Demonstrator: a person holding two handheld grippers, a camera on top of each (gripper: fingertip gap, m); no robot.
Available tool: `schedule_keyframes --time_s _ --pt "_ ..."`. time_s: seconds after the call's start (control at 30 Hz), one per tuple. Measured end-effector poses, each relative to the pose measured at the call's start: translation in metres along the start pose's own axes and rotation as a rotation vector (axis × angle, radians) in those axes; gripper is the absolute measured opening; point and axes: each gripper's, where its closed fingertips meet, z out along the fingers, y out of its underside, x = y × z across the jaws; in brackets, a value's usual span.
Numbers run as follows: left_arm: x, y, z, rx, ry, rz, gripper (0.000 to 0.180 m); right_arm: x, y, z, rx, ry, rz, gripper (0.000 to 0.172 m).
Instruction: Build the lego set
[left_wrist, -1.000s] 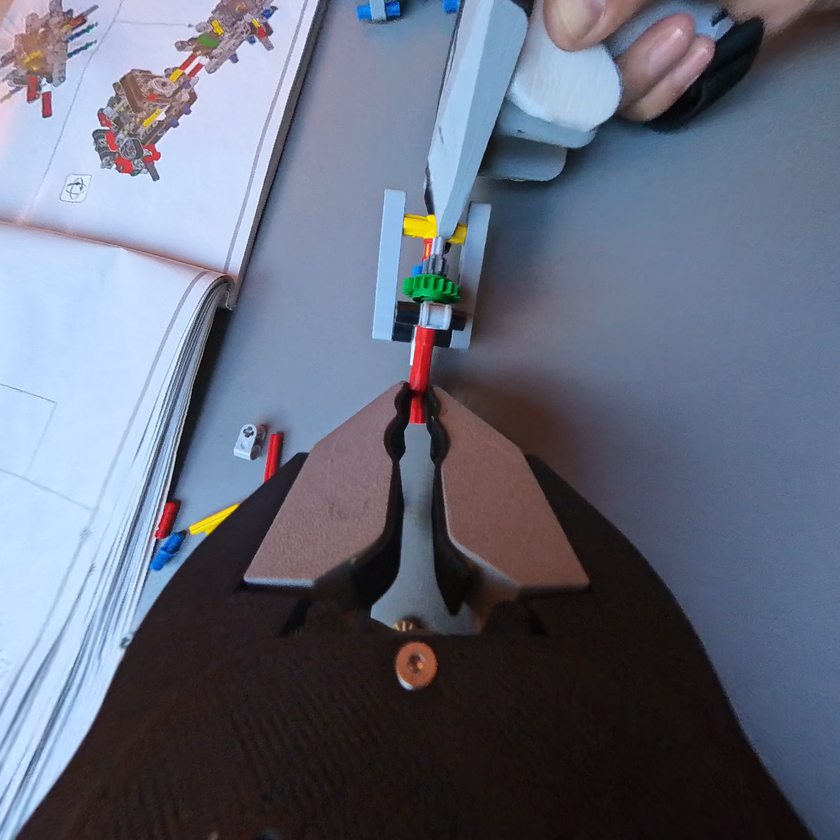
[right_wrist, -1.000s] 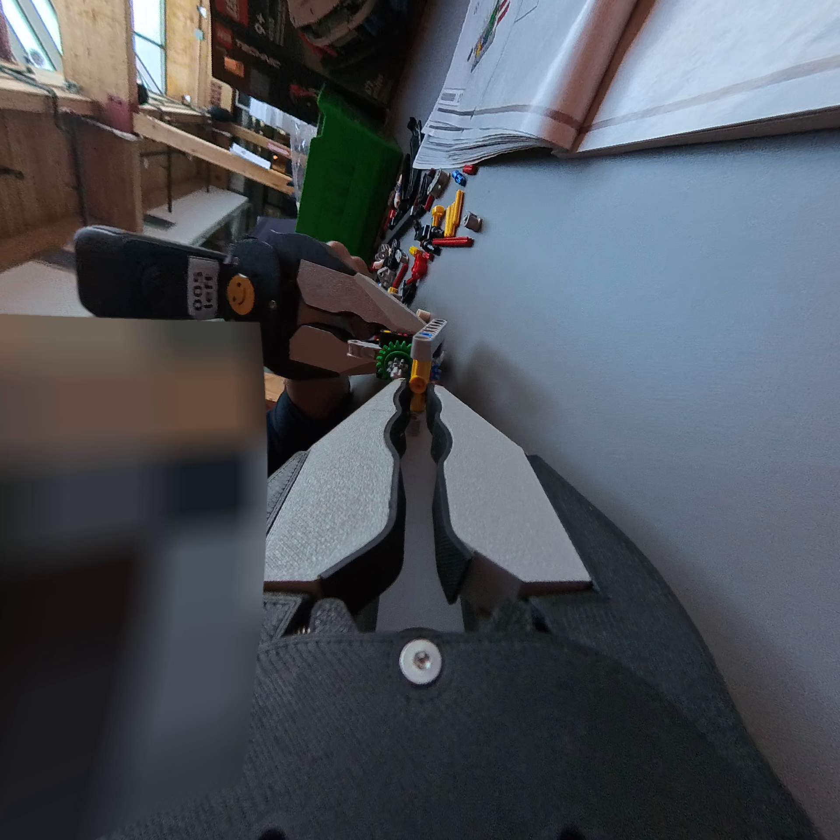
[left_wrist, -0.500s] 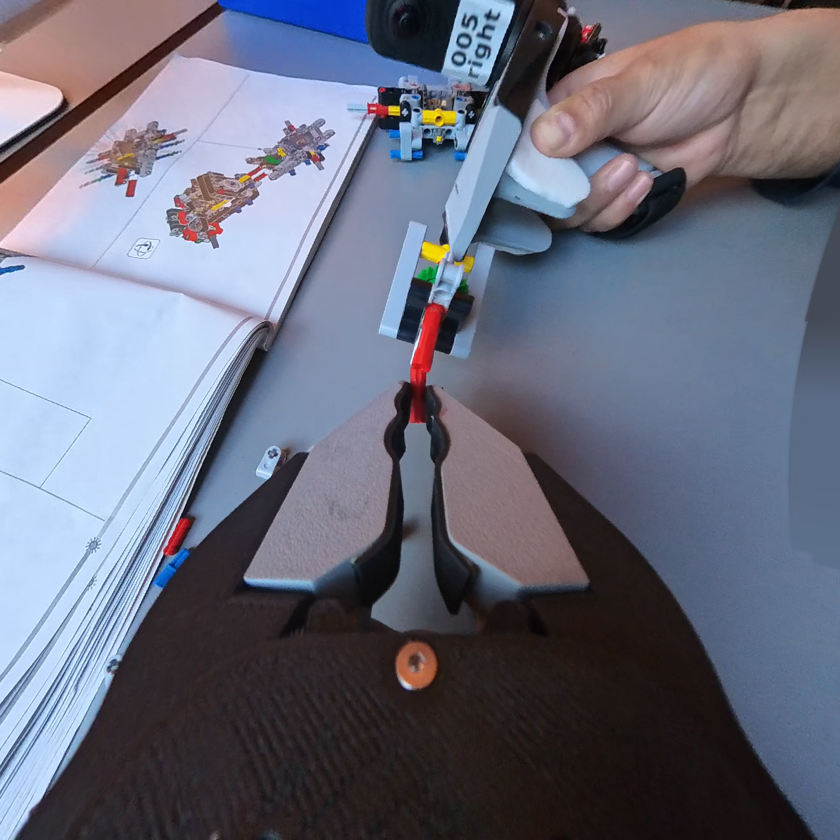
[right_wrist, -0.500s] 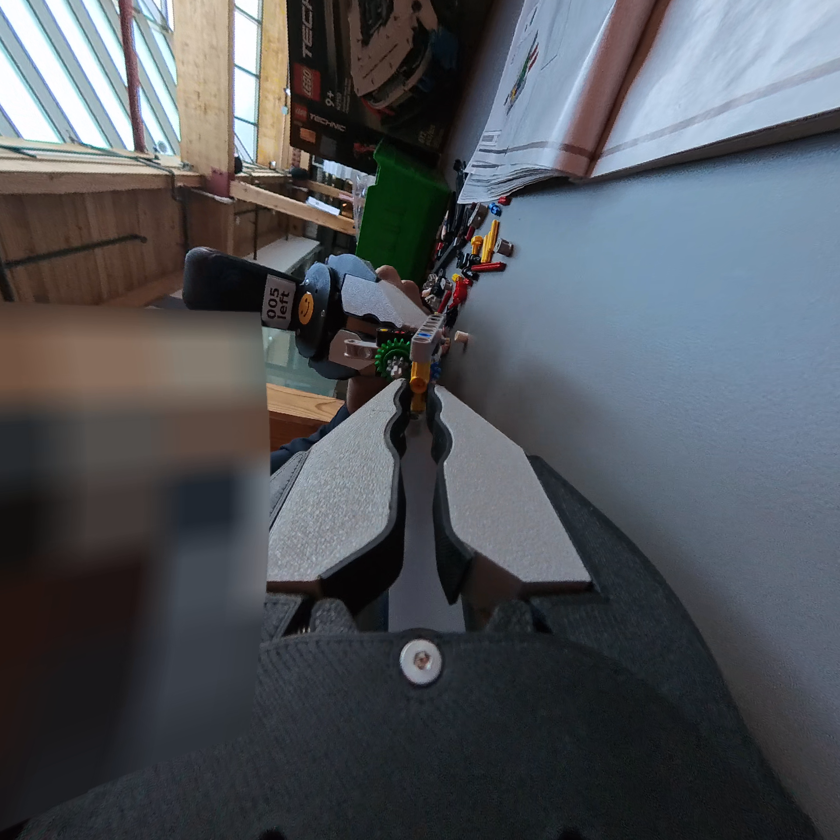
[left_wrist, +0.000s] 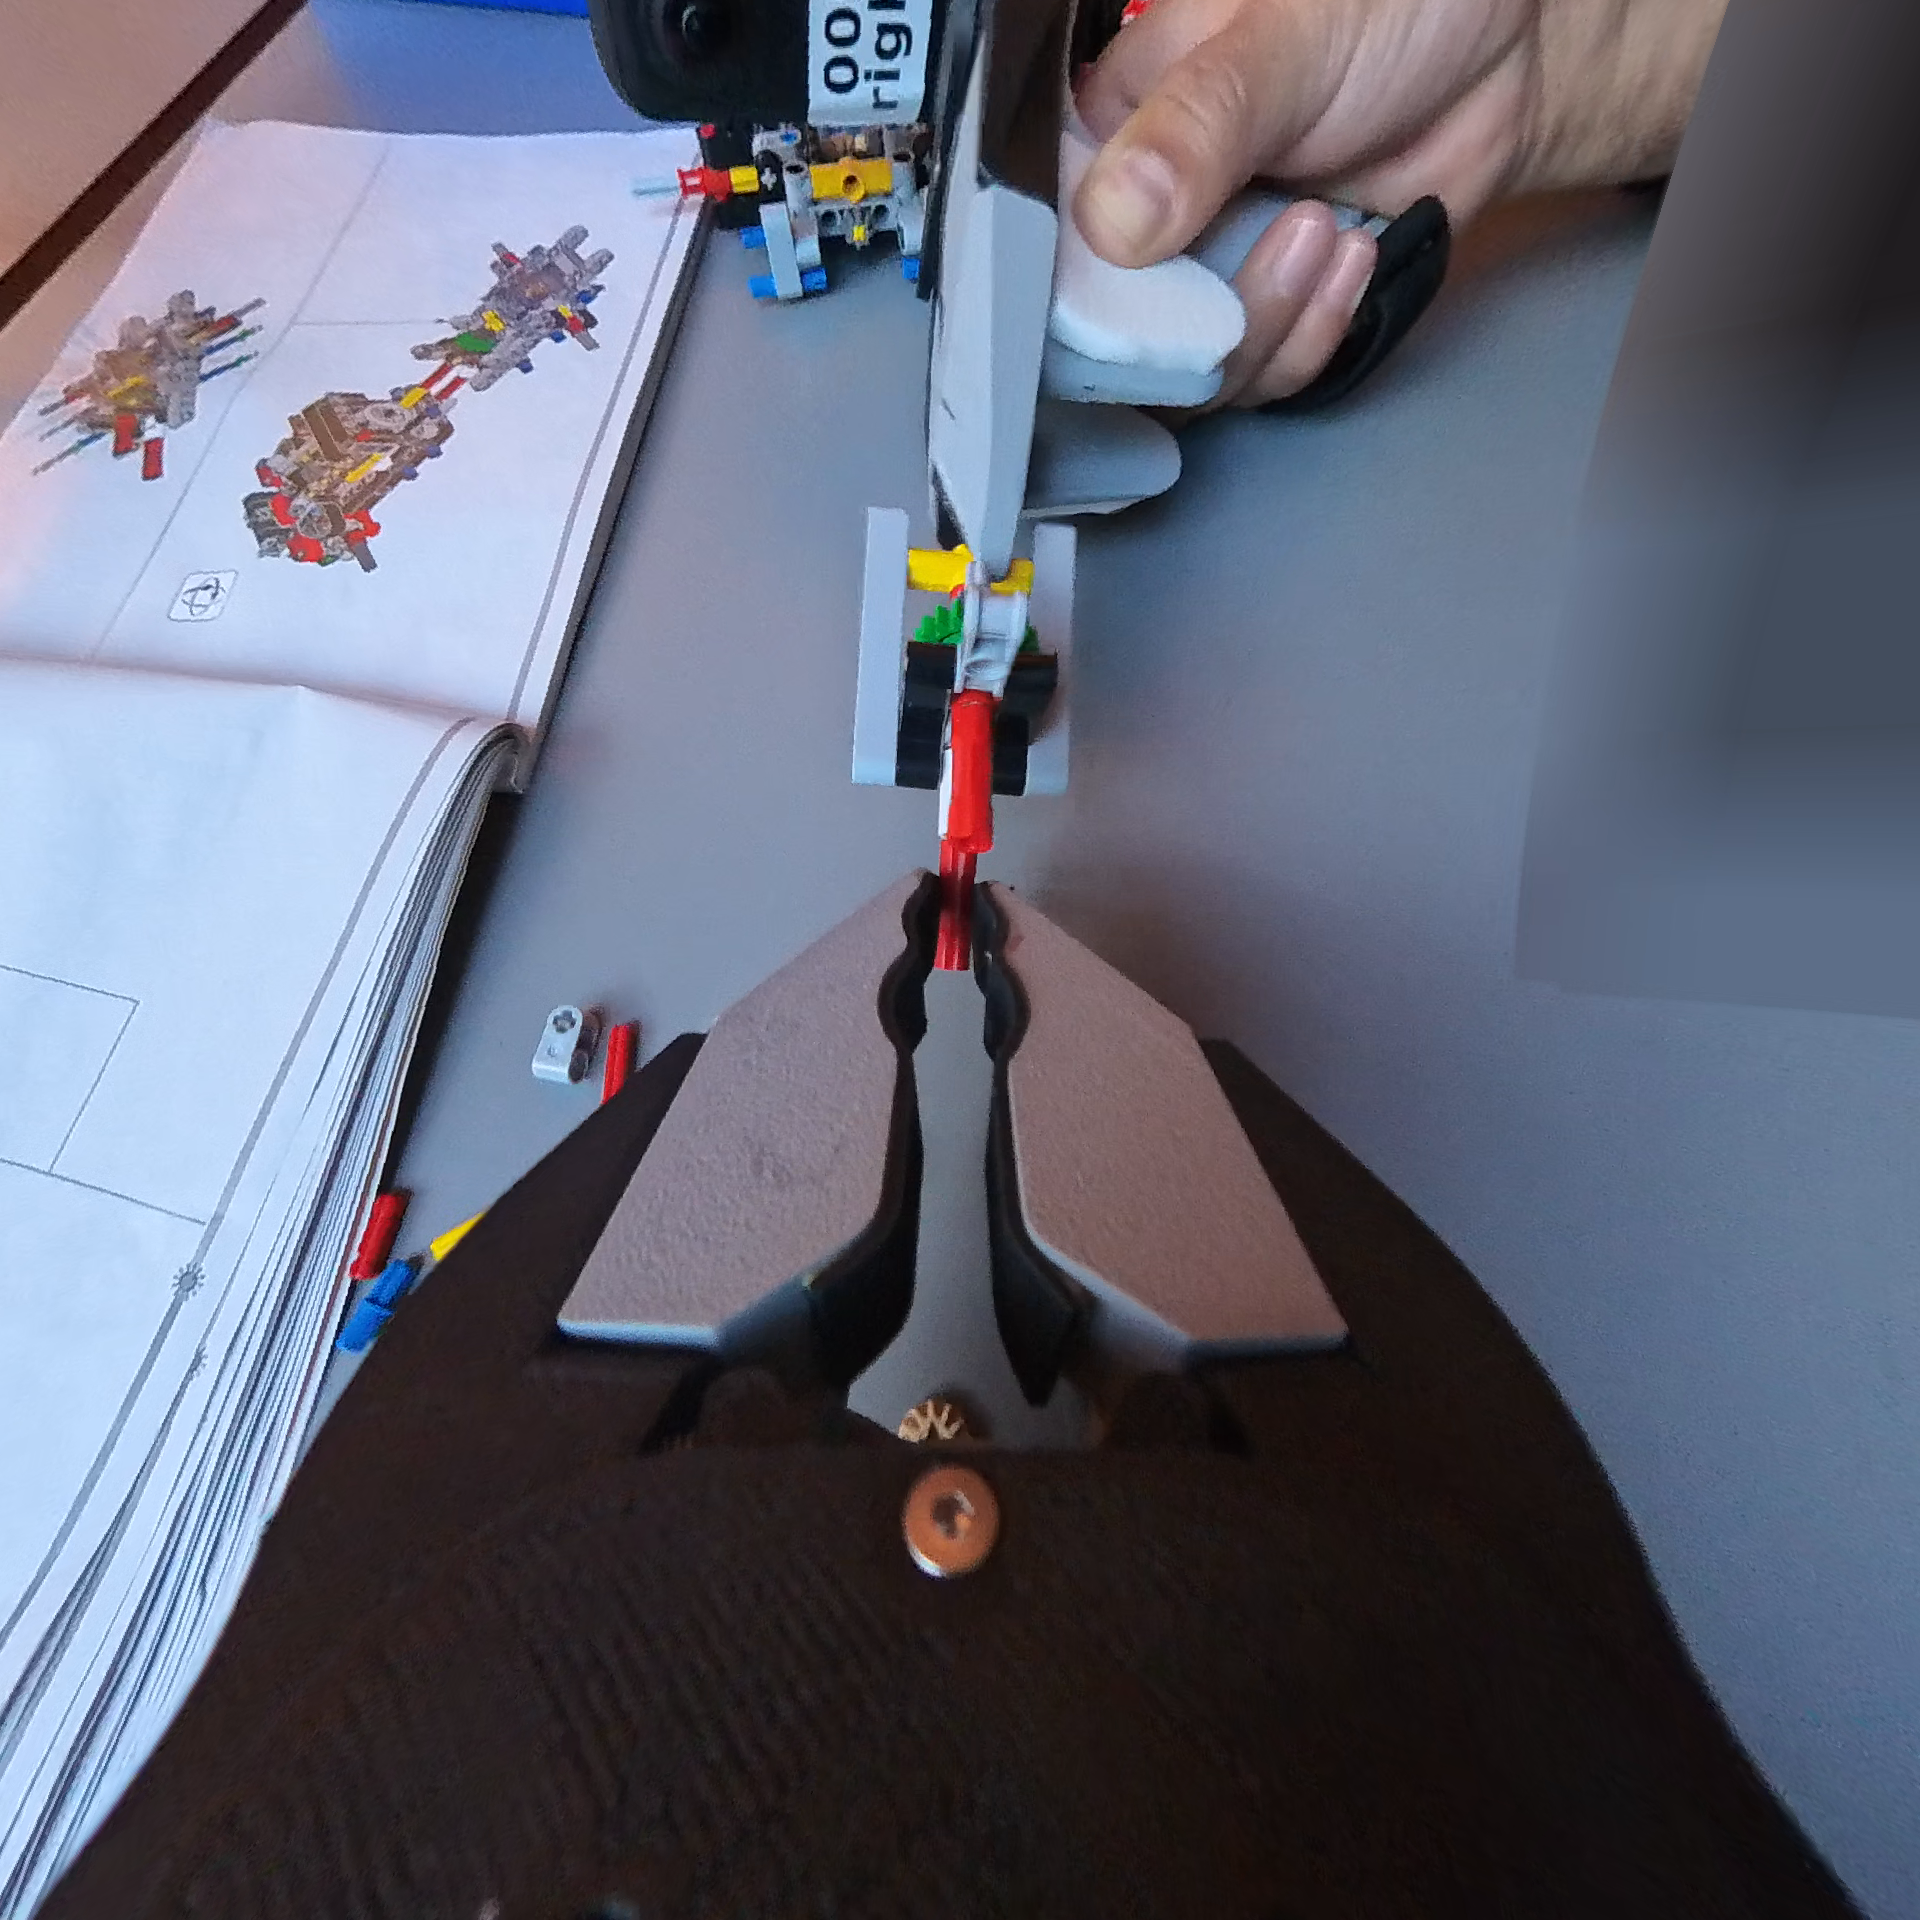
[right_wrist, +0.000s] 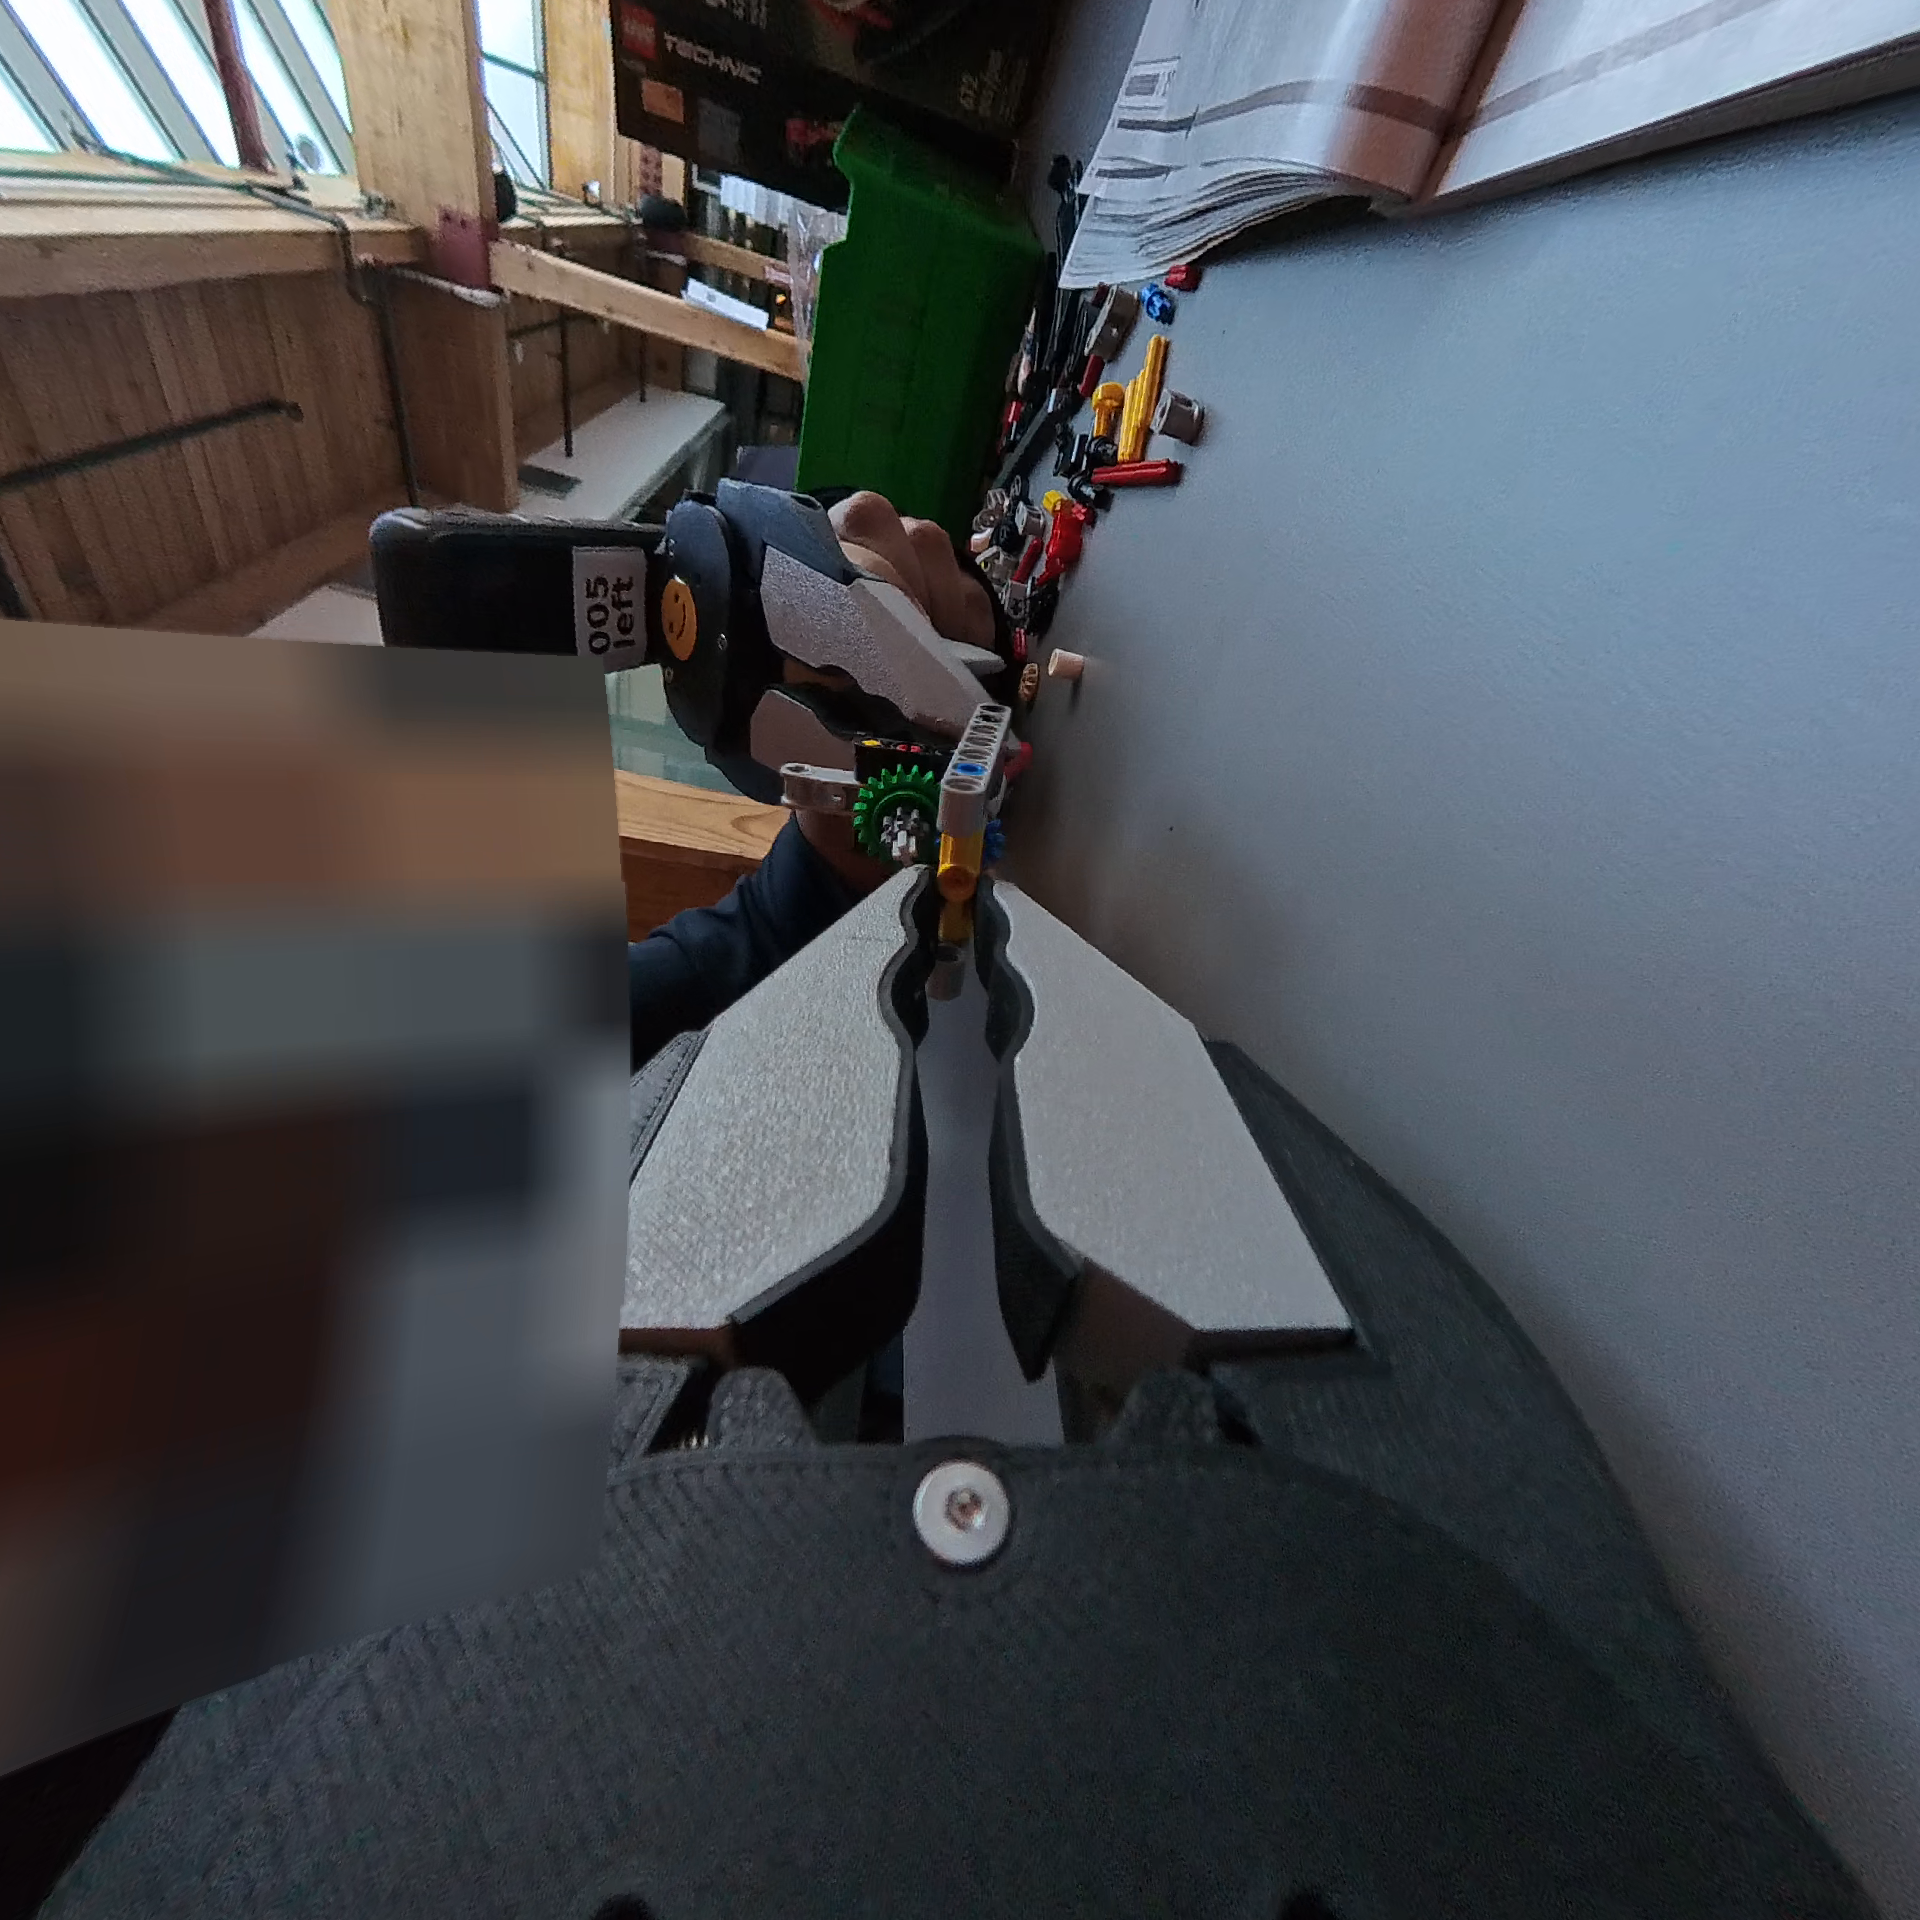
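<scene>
A small brick assembly (left_wrist: 961, 655) with two grey beams, black parts, a green gear and a yellow cross piece is held above the grey table (left_wrist: 1351, 1143). My left gripper (left_wrist: 958, 914) is shut on the red axle (left_wrist: 961, 831) that sticks out of its near end. My right gripper (right_wrist: 954, 930) is shut on the yellow axle piece (right_wrist: 956, 883) at the assembly's far end; it shows in the left wrist view (left_wrist: 987, 416), gripped by a hand (left_wrist: 1299, 135). The green gear (right_wrist: 896, 810) and a grey beam (right_wrist: 971, 774) show in the right wrist view, with the left gripper (right_wrist: 831, 665) behind.
An open instruction booklet (left_wrist: 260, 623) lies at the left. Loose small parts (left_wrist: 582, 1049) lie beside it. Another built assembly (left_wrist: 821, 208) stands at the far edge. In the right wrist view, scattered parts (right_wrist: 1101, 436), a green bin (right_wrist: 914, 312) and a dark box (right_wrist: 810, 73) stand farther off. One gripper's finger ends stand about 5 centimetres off the other's.
Both grippers have stayed shut on the assembly. It tilted up from lying flat a second ago, and the view has drawn a little closer to it since half a second ago.
</scene>
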Motion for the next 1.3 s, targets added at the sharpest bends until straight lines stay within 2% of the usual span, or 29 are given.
schedule_keyframes --time_s 0.03,0.2,0.43,0.6,0.73,1.0,1.3 --pt "-0.001 0.001 0.000 -0.006 -0.003 -0.011 0.001 0.001 0.001 0.001 -0.005 0.006 -0.003 0.004" --pt "0.003 0.014 0.008 -0.107 -0.002 -0.017 0.001 0.005 0.005 0.005 -0.032 0.058 -0.042 0.004" --pt "0.009 0.014 0.008 -0.109 0.029 -0.014 0.001 0.006 0.005 0.005 -0.057 0.062 -0.040 0.003" --pt "0.000 0.016 0.007 -0.115 -0.001 -0.091 0.001 0.012 0.011 0.009 -0.102 0.139 -0.097 0.004" --pt "0.006 0.016 0.007 -0.117 0.015 -0.043 0.000 0.011 0.008 0.008 -0.086 0.116 -0.065 0.003" --pt "0.004 0.016 0.006 -0.117 0.007 -0.065 0.000 0.015 0.010 0.009 -0.105 0.154 -0.087 0.003" --pt "0.004 0.011 0.004 -0.078 0.026 -0.096 0.000 0.008 0.004 0.008 -0.060 0.069 -0.036 0.004"
